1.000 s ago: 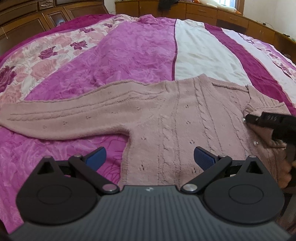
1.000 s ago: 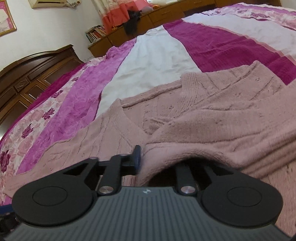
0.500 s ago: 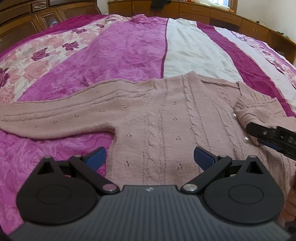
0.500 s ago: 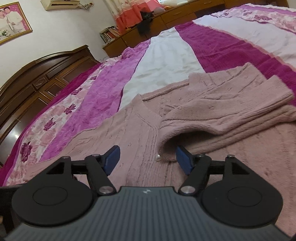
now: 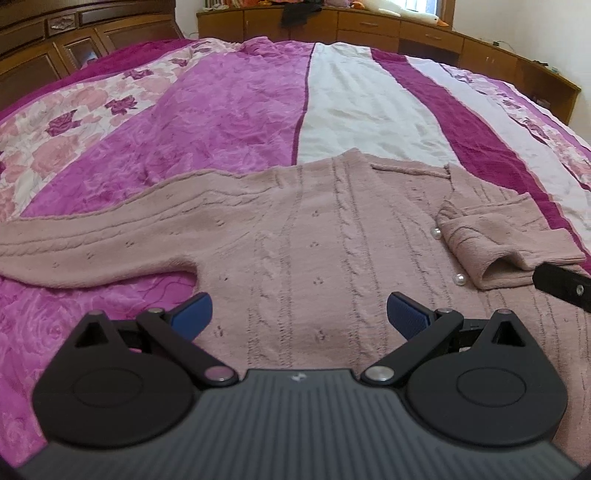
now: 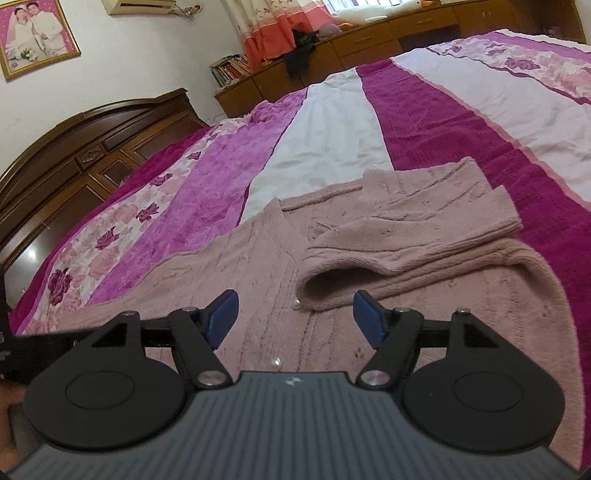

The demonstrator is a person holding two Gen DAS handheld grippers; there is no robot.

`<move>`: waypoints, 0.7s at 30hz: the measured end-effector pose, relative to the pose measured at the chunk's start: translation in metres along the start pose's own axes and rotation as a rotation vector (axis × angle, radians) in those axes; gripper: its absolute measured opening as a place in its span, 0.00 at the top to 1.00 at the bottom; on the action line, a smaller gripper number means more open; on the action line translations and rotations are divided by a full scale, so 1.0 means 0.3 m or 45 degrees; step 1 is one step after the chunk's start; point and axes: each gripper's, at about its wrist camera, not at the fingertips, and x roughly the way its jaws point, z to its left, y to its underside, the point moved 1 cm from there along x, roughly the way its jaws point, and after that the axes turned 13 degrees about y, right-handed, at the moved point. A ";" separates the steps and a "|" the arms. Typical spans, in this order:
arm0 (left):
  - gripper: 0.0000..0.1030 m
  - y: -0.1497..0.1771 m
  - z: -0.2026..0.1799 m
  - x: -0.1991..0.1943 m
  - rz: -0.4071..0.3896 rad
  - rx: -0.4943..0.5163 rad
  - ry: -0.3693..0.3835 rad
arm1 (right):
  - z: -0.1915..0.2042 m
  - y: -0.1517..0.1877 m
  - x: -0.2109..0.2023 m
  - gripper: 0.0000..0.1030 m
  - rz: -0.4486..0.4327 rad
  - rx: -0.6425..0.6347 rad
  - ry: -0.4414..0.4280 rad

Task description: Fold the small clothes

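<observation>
A dusty-pink cable-knit cardigan [image 5: 295, 240] [image 6: 258, 266] lies flat on the bed, with pearl buttons [image 5: 460, 279] down its front. One sleeve [image 5: 506, 240] [image 6: 406, 229] is folded across the chest, its cuff opening facing my right gripper. The other sleeve [image 5: 92, 240] stretches out to the left. My right gripper [image 6: 295, 317] is open just short of the folded cuff, nothing between its fingers; its black tip [image 5: 561, 286] shows at the right edge of the left wrist view. My left gripper [image 5: 299, 314] hovers open over the cardigan's lower body, holding nothing.
The bed carries a striped quilt [image 5: 240, 110] in magenta, white and rose print. A dark wooden headboard [image 6: 92, 147] stands on the left, low wooden cabinets [image 5: 406, 33] along the far wall. A framed photo [image 6: 37, 33] hangs on the wall.
My right gripper let go of the sleeve cuff, opened and drew back and up. The sleeve now lies folded across the chest. My left gripper drifted slightly and stayed open.
</observation>
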 end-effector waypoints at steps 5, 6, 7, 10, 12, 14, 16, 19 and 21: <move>0.00 -0.008 -0.037 -0.001 -0.006 0.026 0.024 | -0.032 0.022 -0.025 0.26 0.009 0.004 0.038; 0.00 -0.008 -0.046 0.000 -0.005 0.032 0.030 | -0.041 0.024 -0.034 0.26 -0.010 0.009 0.061; 0.00 -0.009 -0.053 0.002 -0.005 0.037 0.035 | -0.052 0.024 -0.043 0.26 -0.031 0.017 0.082; 0.00 -0.011 -0.081 0.005 -0.001 0.059 0.049 | -0.088 0.015 -0.066 0.26 -0.099 0.049 0.142; 0.00 -0.012 -0.101 0.006 -0.001 0.079 0.059 | -0.112 0.004 -0.076 0.26 -0.146 0.063 0.191; 0.00 -0.014 -0.125 0.009 -0.003 0.100 0.069 | -0.142 -0.005 -0.083 0.26 -0.182 0.081 0.238; 0.00 -0.018 -0.148 0.013 -0.007 0.119 0.085 | -0.175 -0.010 -0.086 0.26 -0.202 0.112 0.270; 0.00 -0.024 -0.194 0.027 -0.011 0.158 0.110 | -0.221 -0.015 -0.087 0.26 -0.226 0.168 0.306; 0.00 -0.027 -0.230 0.040 -0.021 0.188 0.118 | -0.250 -0.015 -0.090 0.26 -0.239 0.206 0.330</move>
